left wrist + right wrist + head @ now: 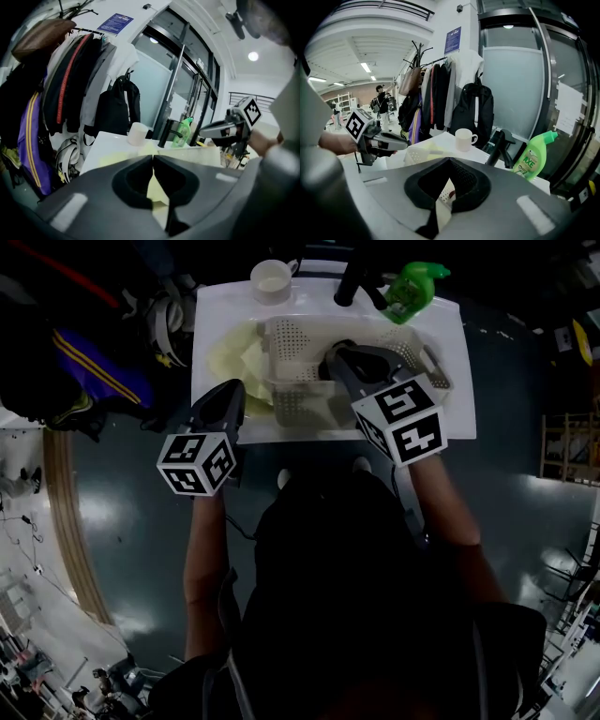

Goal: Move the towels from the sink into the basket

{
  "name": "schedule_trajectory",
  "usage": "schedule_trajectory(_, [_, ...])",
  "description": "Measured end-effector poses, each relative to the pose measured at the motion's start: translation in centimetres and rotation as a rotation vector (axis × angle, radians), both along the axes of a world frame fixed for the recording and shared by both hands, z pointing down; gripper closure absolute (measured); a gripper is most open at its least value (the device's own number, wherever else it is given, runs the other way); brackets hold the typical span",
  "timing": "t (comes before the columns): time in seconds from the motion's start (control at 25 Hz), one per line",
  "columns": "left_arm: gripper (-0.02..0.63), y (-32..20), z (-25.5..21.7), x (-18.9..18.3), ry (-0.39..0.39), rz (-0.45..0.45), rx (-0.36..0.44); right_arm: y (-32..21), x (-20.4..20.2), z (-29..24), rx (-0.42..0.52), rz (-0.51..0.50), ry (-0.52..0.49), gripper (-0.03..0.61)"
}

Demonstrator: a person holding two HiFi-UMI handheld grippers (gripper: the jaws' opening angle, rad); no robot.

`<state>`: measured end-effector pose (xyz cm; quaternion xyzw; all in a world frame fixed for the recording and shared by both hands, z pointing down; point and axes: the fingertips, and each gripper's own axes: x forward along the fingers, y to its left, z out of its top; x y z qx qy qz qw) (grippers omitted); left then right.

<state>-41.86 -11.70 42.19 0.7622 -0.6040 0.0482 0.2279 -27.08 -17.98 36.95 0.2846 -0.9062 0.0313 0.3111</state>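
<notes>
Pale yellow towels (234, 352) lie in the left part of the white sink (211, 315). A white perforated basket (300, 348) sits in the sink's right part. My left gripper (234, 388) hovers at the sink's near left edge, jaws shut and empty. In the left gripper view the left gripper (153, 157) points over the towels (157, 192). My right gripper (335, 352) hangs over the basket, shut with nothing in it. The right gripper (450, 161) looks across the basket (422, 152) in its own view.
A white cup (272, 279), a black faucet (352, 282) and a green bottle (412, 287) stand along the sink's far rim. Coats and bags (84, 362) hang on a rack left of the sink. Dark floor surrounds the unit.
</notes>
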Motion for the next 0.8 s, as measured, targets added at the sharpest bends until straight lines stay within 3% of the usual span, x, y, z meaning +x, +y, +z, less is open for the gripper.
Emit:
schedule_trajectory(0.2, [0.607,-0.6,0.9,-0.2,-0.001,0.050,-0.027,0.0,-0.4,0.1,-0.010,0.019,-0.003,0.580])
schedule_trajectory(0.48, [0.512,-1.6,2.2,-0.7,-0.027,0.111,-0.071,-0.3,-0.6,0.0,-0.016,0.048,0.001,0.580])
schedule_trajectory(0.8, [0.440,-2.8,3.6,0.0,-0.076,0.251,-0.131,-0.7,-0.4,-0.1,-0.028,0.071,0.016,0.580])
